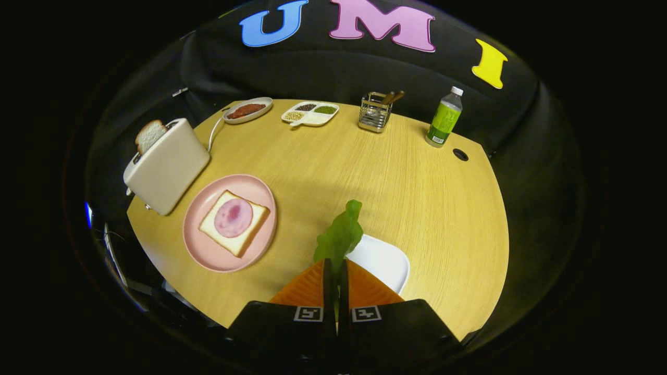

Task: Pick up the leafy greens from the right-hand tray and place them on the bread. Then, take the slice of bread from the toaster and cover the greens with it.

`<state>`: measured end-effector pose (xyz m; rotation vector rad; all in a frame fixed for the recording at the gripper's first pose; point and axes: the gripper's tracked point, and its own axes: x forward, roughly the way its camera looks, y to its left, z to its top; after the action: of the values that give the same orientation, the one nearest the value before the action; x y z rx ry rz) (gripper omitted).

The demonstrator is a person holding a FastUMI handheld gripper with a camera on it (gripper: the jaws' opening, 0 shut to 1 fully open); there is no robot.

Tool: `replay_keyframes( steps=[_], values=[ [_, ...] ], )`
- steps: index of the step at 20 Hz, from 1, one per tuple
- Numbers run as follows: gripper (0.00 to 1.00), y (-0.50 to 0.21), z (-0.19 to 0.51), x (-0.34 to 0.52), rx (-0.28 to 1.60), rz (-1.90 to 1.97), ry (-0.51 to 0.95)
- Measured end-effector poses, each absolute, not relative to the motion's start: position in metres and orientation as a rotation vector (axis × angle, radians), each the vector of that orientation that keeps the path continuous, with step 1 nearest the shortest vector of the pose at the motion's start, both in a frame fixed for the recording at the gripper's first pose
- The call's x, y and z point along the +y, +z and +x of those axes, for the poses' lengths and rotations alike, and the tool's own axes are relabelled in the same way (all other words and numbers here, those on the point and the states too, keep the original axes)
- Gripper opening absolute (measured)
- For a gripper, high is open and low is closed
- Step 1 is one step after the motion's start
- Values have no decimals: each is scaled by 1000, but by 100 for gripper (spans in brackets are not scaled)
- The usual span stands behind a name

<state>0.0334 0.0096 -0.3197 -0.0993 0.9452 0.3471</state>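
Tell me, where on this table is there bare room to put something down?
The gripper is shut on the greens. Wood lies bare between the pink plate, the white tray and the bottle. It is crowded around the toaster.

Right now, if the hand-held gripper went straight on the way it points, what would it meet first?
The hand-held gripper, shut on the leafy greens, points over the white tray and bare table. The way looks free until perhaps the metal holder at the far edge; depth is unclear.

Cloth-walled booth — toaster [167, 165], table [406, 177]
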Motion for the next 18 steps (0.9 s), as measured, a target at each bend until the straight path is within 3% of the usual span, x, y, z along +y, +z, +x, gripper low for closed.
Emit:
replay_keyframes(
  steps=[6, 18],
  values=[
    [5, -286, 45, 92, 883, -61, 415],
    [6, -325, 45, 179, 945, -134, 476]
  ],
)
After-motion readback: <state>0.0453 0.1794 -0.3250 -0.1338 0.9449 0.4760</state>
